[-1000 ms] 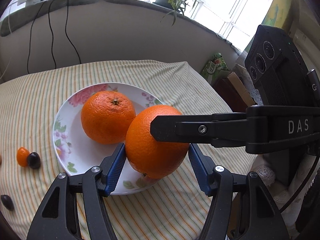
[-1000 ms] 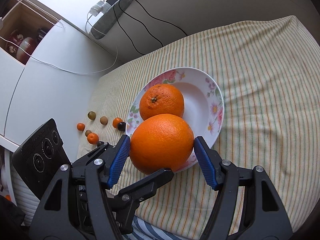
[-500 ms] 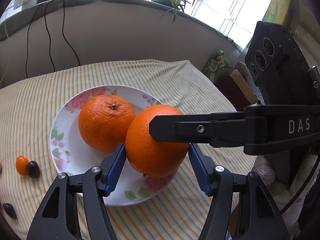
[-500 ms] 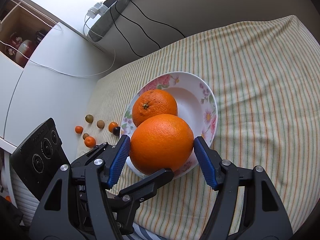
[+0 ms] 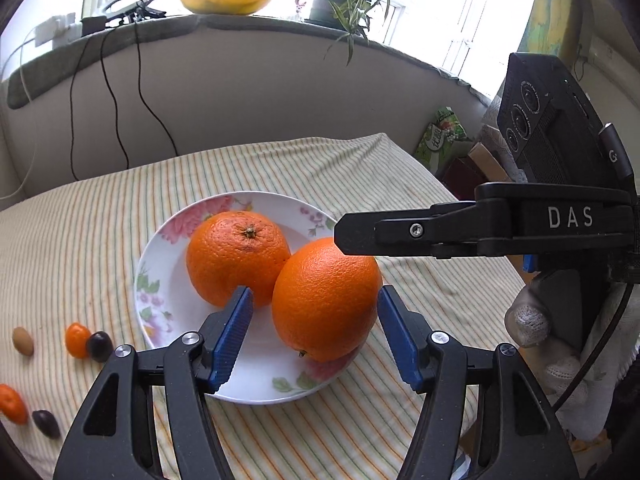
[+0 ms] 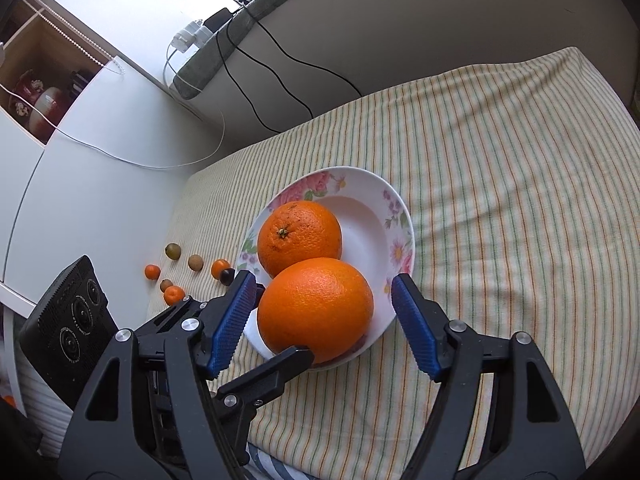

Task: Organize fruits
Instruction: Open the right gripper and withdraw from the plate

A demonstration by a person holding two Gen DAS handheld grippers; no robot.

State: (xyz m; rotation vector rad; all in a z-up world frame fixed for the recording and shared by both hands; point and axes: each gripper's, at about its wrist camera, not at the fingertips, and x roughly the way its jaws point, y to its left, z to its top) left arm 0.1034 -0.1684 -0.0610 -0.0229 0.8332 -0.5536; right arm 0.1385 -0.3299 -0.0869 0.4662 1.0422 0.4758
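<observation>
A floral plate [image 5: 168, 304] [image 6: 368, 220] on the striped cloth holds two oranges. The far orange [image 5: 236, 256] [image 6: 298, 236] leans on the near orange [image 5: 326, 300] [image 6: 316, 308], which lies at the plate's near rim. My left gripper [image 5: 314, 289] straddles the near orange: a gap shows at its left pad and its right pad just meets the peel. My right gripper [image 6: 324, 276] straddles the same orange crosswise, its jaws opening, with a gap at the right pad. Its black finger [image 5: 420, 232] reaches over the orange. A left finger [image 6: 276, 368] lies against the orange's near side.
Several small fruits [image 5: 77, 339] [image 6: 195, 262], orange, tan and dark, lie on the cloth left of the plate. A gloved hand [image 5: 528, 320] holds the right gripper. Black cables [image 5: 108, 92] hang down the wall behind. The cloth's edge [image 6: 400, 456] runs close below the grippers.
The near orange now lies in the plate against the other one. Gaps have opened beside it at a pad of each gripper. The right jaws stand wider.
</observation>
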